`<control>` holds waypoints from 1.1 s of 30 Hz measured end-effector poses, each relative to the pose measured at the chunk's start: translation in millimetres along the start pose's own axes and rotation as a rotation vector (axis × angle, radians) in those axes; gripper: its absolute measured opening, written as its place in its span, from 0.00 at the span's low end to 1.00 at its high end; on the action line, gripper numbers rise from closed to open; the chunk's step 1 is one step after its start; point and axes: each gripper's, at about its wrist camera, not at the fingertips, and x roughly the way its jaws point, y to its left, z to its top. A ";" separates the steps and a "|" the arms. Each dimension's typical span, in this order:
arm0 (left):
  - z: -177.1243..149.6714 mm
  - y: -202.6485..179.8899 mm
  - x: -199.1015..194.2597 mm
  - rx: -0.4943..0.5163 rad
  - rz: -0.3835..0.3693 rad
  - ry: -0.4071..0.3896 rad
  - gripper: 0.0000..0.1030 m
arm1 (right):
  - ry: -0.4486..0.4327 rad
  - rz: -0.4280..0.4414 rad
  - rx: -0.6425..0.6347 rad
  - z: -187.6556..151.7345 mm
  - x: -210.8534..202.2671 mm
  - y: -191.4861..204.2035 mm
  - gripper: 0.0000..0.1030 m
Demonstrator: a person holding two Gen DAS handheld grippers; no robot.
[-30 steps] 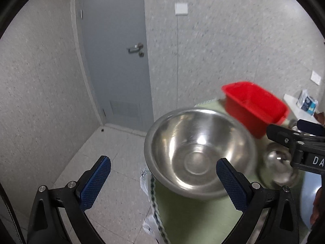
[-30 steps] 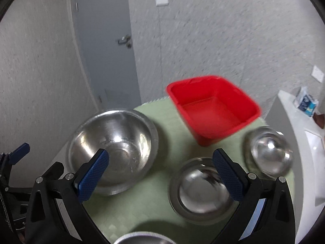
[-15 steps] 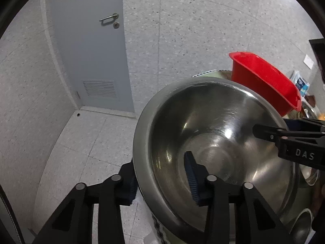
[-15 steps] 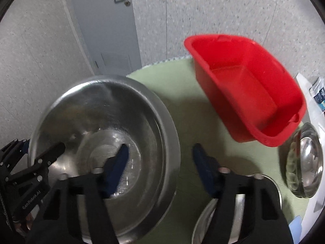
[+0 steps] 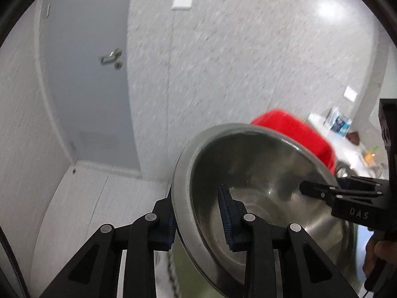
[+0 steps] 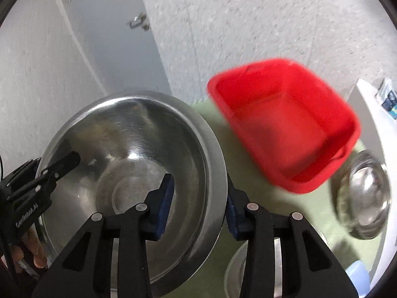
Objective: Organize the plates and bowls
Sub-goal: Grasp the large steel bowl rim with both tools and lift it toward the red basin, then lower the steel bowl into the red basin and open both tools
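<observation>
- Steel large bowl [image 6: 129, 173]: stiff, light, slick; you pinch its rim with left gripper [image 5: 198, 221] and right gripper [image 6: 198, 206], jaws clamped.
- Keep both grips level beside red tub [image 6: 285, 124].

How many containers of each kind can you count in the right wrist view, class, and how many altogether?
Steel bowls: 3 (large bowl, small bowl, bowl at the bottom edge)
Red plastic tubs: 1 (red tub)
Total: 4
</observation>
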 end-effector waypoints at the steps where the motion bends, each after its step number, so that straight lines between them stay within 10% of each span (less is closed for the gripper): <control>1: 6.7 -3.7 2.0 0.013 -0.010 -0.013 0.26 | -0.017 -0.007 0.009 5.2 -5.3 -1.1 0.38; 15: 100.2 -59.8 161.2 0.169 -0.218 0.020 0.26 | -0.082 -0.150 0.205 84.8 -0.1 -131.1 0.38; 24: 140.1 -108.9 280.0 0.241 -0.197 0.129 0.26 | 0.023 -0.231 0.230 78.5 43.9 -175.6 0.38; 33: 134.5 -157.5 313.1 0.292 -0.160 0.173 0.32 | 0.085 -0.340 0.157 72.0 63.1 -173.4 0.40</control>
